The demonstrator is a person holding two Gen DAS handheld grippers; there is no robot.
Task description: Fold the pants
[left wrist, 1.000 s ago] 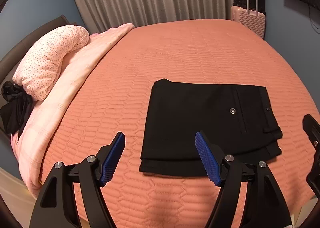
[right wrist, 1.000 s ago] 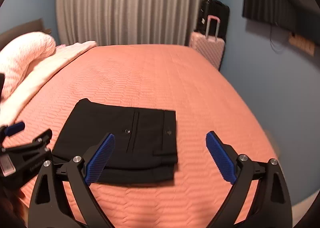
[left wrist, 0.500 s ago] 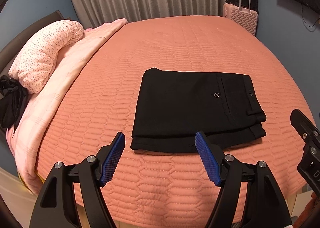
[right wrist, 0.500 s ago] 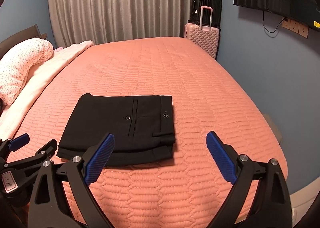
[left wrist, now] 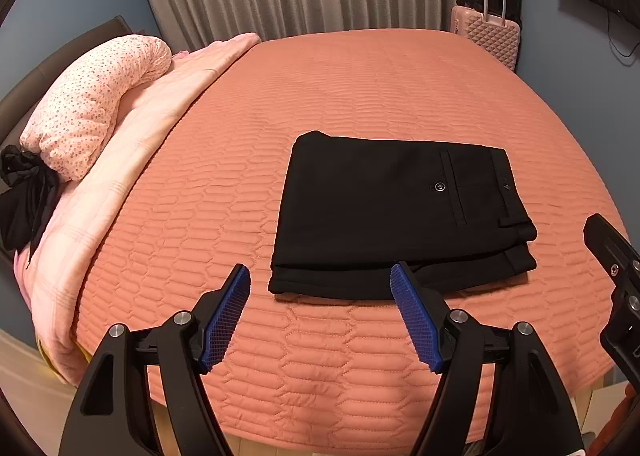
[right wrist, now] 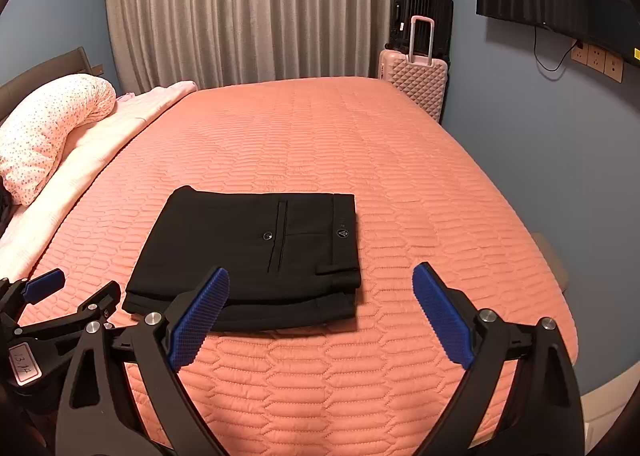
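Left wrist view showed our left gripper (left wrist: 320, 296) spread wide and empty, short of the pants (left wrist: 396, 215), which lay as a compact folded rectangle near the front edge of the bed (left wrist: 360, 95). Our right gripper (right wrist: 320, 296) was equally wide, holding nothing. We judged the folding essentially finished; any next move called only for squaring the uneven near-edge layers.
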